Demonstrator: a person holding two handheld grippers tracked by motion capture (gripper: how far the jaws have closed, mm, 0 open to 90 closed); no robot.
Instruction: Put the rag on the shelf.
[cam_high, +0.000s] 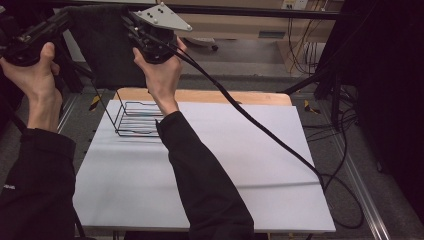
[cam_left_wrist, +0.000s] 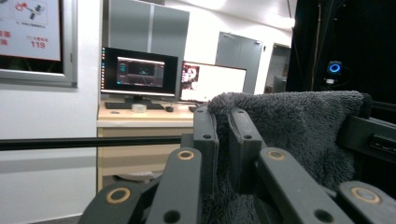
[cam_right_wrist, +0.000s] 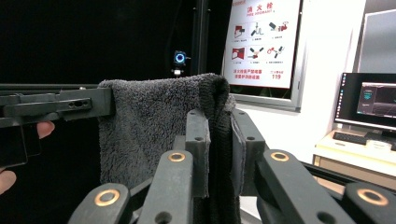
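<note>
Holding a grey towel (cam_high: 102, 45) stretched in the air between both grippers is the step we judge to be in hand, at the upper left of the high view, above the far edge of the desk (cam_high: 210, 170). The left gripper (cam_left_wrist: 223, 140) is clamped on one top corner of the towel; the right gripper (cam_right_wrist: 219, 140) is clamped on the other, and its view has the left gripper at the left edge of the frame, biting the same cloth. The towel hangs straight down from that top hem.

A black wire rack (cam_high: 137, 119) stands on the desk below, in the upper left of the white sheet. We take the next move to be lowering the towel toward it, which calls for keeping both corners level and the hem taut.

Both forearms rise steeply from the bottom of the high view, wrists bent, grippers pointing away and roughly level.
</note>
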